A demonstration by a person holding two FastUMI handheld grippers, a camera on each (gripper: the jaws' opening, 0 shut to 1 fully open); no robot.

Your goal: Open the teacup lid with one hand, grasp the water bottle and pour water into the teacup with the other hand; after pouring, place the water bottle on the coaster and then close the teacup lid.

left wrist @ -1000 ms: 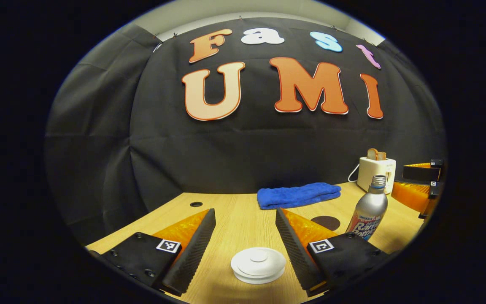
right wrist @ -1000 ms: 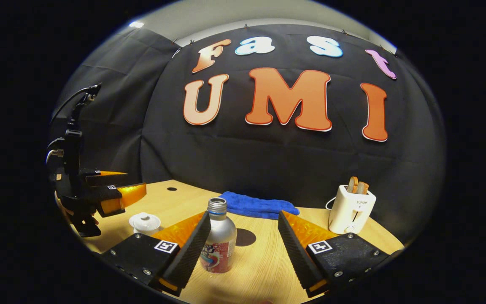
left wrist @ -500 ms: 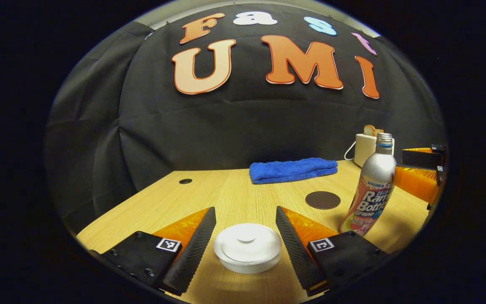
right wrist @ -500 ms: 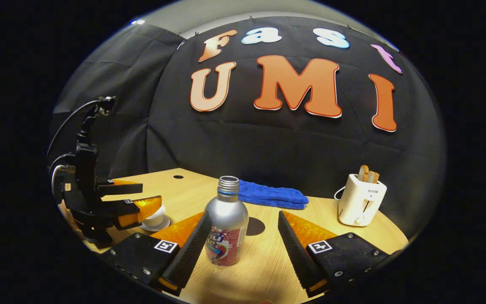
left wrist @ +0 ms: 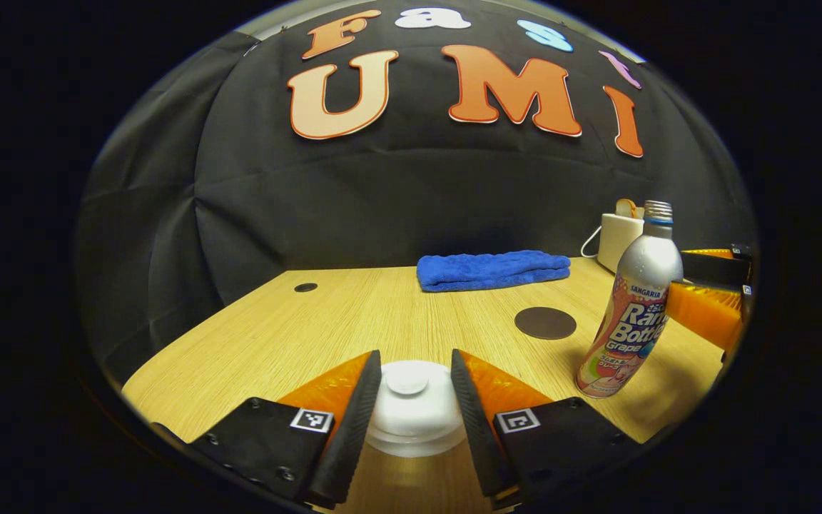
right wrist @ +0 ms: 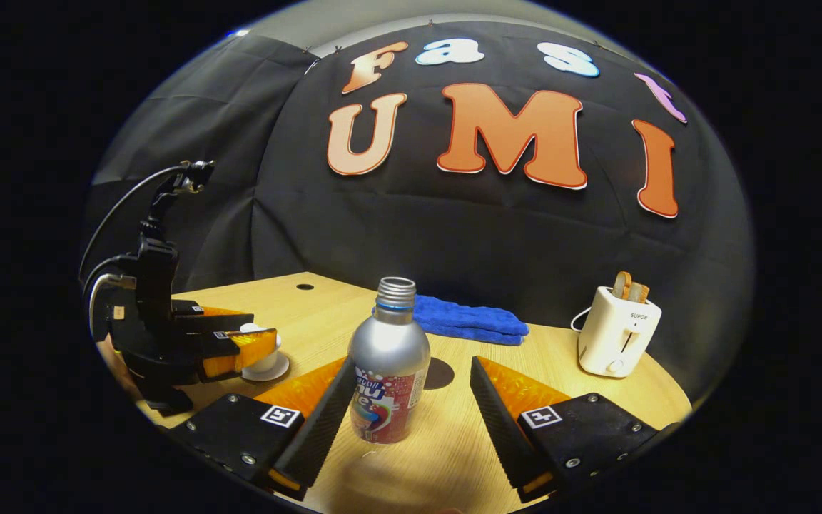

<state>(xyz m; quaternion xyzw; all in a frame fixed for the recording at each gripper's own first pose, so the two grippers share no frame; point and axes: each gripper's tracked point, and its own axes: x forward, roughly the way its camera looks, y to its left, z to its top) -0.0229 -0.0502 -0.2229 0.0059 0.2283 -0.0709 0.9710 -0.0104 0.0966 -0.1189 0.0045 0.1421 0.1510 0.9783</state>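
Observation:
A white teacup lid (left wrist: pixel 411 400) sits on its cup between the fingers of my left gripper (left wrist: pixel 414 378), whose pads press on both of its sides. In the right gripper view that gripper (right wrist: pixel 240 335) holds the lidded teacup (right wrist: pixel 265 360), which stands on a saucer. A silver water bottle (right wrist: pixel 389 364), uncapped and upright, stands between the fingers of my right gripper (right wrist: pixel 412 364). That gripper is open: the left pad is close to the bottle, the right pad well apart. The brown round coaster (right wrist: pixel 442 373) lies just behind the bottle (left wrist: pixel 628 321).
A folded blue towel (left wrist: pixel 493 269) lies at the back of the wooden table (left wrist: pixel 275 335). At the back right stands a white toaster (right wrist: pixel 618 339) holding toast. A small hole (left wrist: pixel 305 288) marks the table's far left.
My left gripper came down and forward around the lid, and its fingers closed in on it. The right gripper moved nearer to the bottle and stayed open.

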